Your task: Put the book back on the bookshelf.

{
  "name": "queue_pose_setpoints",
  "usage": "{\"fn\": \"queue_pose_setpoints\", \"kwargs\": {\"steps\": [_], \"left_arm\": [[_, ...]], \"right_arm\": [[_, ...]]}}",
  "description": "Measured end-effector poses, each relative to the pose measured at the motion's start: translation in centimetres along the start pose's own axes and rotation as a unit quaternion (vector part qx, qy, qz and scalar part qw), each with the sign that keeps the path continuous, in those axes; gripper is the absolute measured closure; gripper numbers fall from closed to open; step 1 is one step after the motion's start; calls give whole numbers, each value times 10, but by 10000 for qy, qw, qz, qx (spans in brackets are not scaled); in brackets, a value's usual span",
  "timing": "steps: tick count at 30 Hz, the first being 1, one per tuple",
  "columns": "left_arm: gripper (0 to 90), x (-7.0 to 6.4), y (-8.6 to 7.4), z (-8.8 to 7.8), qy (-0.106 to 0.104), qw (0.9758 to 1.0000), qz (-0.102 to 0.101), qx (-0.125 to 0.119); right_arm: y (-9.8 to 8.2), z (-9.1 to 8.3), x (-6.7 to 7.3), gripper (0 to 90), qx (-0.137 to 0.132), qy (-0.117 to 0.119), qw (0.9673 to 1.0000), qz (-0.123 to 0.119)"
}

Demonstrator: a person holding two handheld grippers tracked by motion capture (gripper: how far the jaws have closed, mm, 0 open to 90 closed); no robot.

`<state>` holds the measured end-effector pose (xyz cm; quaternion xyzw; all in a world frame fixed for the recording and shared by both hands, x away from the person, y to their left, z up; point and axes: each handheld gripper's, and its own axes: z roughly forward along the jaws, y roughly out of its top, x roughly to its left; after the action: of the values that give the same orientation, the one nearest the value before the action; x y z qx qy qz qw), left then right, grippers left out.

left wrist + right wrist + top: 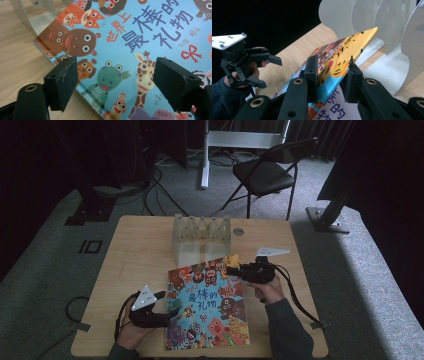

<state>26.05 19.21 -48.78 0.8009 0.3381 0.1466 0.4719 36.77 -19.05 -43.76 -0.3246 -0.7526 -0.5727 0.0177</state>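
A colourful picture book with cartoon animals on its blue cover lies on the wooden table. Its far right corner is raised. My right gripper is shut on that far edge; in the right gripper view the book tilts up between the pads of the right gripper. My left gripper stands open at the book's left edge. In the left gripper view its jaws are wide apart over the cover, with the left gripper touching nothing. The left gripper also appears far off in the right gripper view.
A pale divider rack stands just beyond the book, and its metal fins rise close behind the raised corner. A small round disc lies on the table's far side. A folding chair stands on the carpet beyond the table.
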Motion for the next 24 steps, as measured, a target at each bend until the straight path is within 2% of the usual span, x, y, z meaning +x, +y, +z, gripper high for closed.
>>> {"fn": "queue_pose_setpoints", "kwargs": {"steps": [9, 14, 17, 21, 24], "left_arm": [[179, 21, -1, -3, -251, 9989, -377, -85], [178, 32, -2, -2, -315, 9981, -527, -110], [178, 37, 0, 0, -398, 9976, -552, -137], [179, 44, 3, 8, -638, 9952, -692, -284], [179, 48, 6, 14, -613, 9949, -752, -288]], "right_arm": [[4, -7, 3, 728, -90, 51, 9999, -37], [7, -11, 6, 739, -165, 74, 9998, -72], [9, -13, 8, 745, -209, 93, 9997, -108], [12, -17, 11, 749, -252, 104, 9995, -164], [13, -20, 13, 755, -298, 131, 9992, -213]]}}
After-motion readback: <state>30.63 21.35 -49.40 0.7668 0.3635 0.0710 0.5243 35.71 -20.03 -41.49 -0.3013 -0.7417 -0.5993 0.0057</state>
